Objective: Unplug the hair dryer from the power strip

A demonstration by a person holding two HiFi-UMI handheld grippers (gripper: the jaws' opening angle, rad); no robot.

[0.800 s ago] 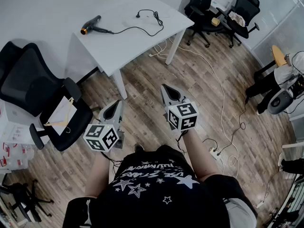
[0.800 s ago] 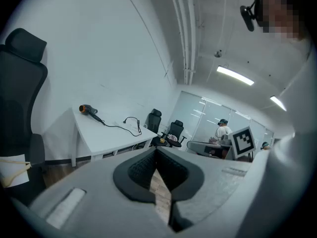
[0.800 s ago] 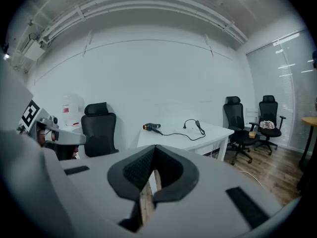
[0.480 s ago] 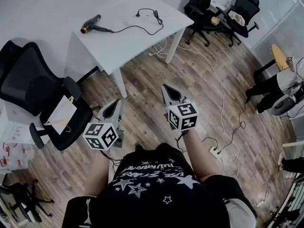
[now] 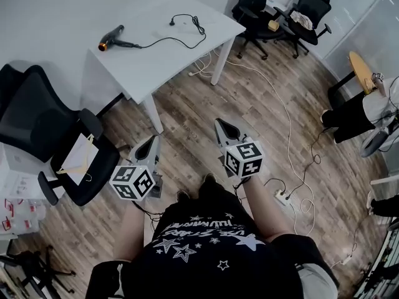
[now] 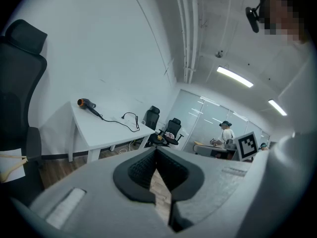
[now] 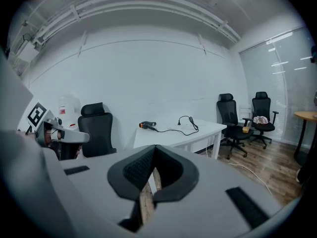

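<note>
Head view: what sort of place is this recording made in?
Probably an office or lab workroom: black swivel chairs beside a white table, a glass partition along one side, and cables trailing over the wood-look floor.

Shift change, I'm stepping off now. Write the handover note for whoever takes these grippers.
Left gripper: shut, empty.
Right gripper: shut, empty.
Both are held over the floor, short of the table.
Hair dryer lies on the table, its plug loose on the tabletop, in no socket.
Power strip is on the floor to the person's right.
Done: dryer looks unplugged.
Left: nothing visible.
</note>
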